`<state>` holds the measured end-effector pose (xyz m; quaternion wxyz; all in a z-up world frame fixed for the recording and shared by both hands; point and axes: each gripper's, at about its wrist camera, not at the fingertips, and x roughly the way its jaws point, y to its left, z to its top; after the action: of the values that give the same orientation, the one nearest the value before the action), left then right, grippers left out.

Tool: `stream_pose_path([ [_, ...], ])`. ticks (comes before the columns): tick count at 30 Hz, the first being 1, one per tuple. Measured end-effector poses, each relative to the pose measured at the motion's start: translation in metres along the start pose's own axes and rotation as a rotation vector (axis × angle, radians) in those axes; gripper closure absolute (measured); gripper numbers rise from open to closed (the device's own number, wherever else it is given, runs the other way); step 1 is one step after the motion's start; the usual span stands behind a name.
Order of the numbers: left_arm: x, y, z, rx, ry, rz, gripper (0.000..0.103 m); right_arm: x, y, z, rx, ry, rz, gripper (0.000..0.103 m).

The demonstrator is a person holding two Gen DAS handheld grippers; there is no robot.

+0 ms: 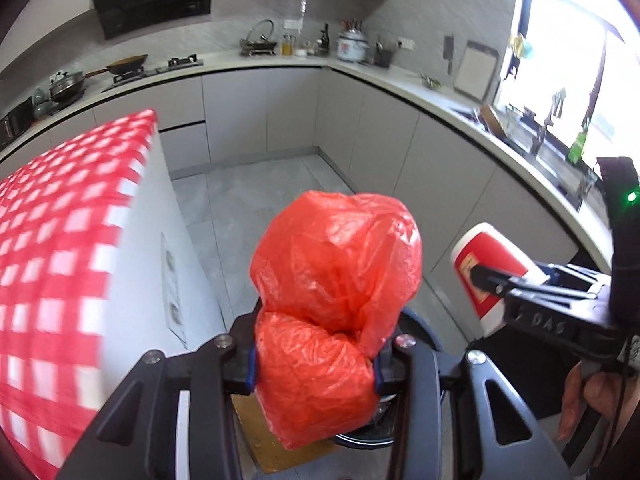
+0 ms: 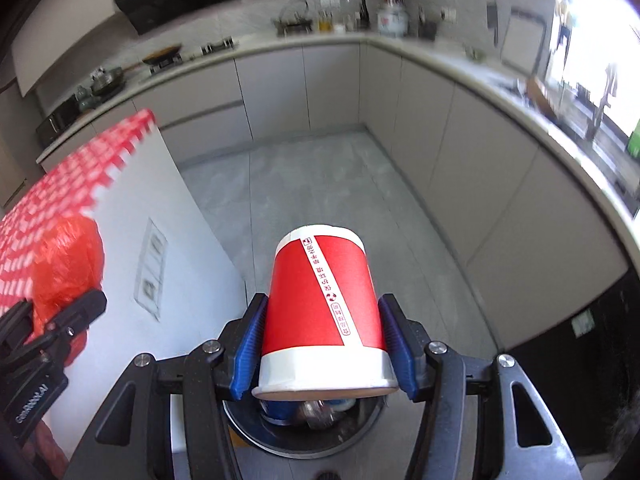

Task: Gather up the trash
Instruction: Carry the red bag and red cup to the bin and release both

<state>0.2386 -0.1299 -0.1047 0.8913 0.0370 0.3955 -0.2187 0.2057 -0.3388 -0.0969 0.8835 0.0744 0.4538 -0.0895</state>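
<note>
The left gripper (image 1: 316, 364) holds a crumpled red plastic bag (image 1: 332, 304); its fingers (image 1: 250, 364) are closed on the lower part of the bag from both sides, and the puffy upper part stands out past them. The right gripper (image 2: 324, 344) holds a red and white paper cup (image 2: 322, 316) upside down, the open rim toward the camera, with the blue pads (image 2: 250, 340) pressed on both sides of it. Under the cup is a round black trash bin (image 2: 348, 428) with some rubbish inside, standing on the grey floor (image 2: 320, 184). In the left wrist view the bag hangs over the same bin, and the cup is just to its right. On the left is a bench with a red and white checked cloth (image 1: 60, 240). A long kitchen counter (image 1: 280, 62) with pots runs behind.
</note>
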Motion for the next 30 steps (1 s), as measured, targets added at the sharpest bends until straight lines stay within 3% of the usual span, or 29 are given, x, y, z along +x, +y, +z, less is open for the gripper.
stream_pose_path([
  [5,0.018,-0.01,-0.014,-0.017,0.034,0.024,0.062,0.043,-0.018,-0.027,-0.007,0.085,0.045,0.043],
  [8,0.03,-0.015,-0.018,-0.03,0.045,0.049,0.062,0.073,-0.015,-0.035,-0.037,0.137,0.073,0.037],
  [9,0.035,-0.014,-0.022,-0.04,0.05,0.058,0.062,0.08,-0.016,-0.036,-0.043,0.145,0.055,0.029],
  [10,0.04,-0.016,-0.027,-0.054,0.055,0.066,0.062,0.086,-0.02,-0.037,-0.045,0.137,0.04,0.025],
  [27,0.118,-0.066,-0.087,-0.124,0.18,0.085,0.06,0.107,-0.07,-0.028,0.002,0.103,-0.021,0.025],
  [29,0.123,-0.07,-0.088,-0.141,0.161,0.074,0.04,0.108,-0.072,-0.028,0.002,0.104,-0.021,0.025],
  [30,0.126,-0.071,-0.087,-0.145,0.17,0.092,0.012,0.109,-0.074,-0.029,0.001,0.108,-0.026,0.025],
])
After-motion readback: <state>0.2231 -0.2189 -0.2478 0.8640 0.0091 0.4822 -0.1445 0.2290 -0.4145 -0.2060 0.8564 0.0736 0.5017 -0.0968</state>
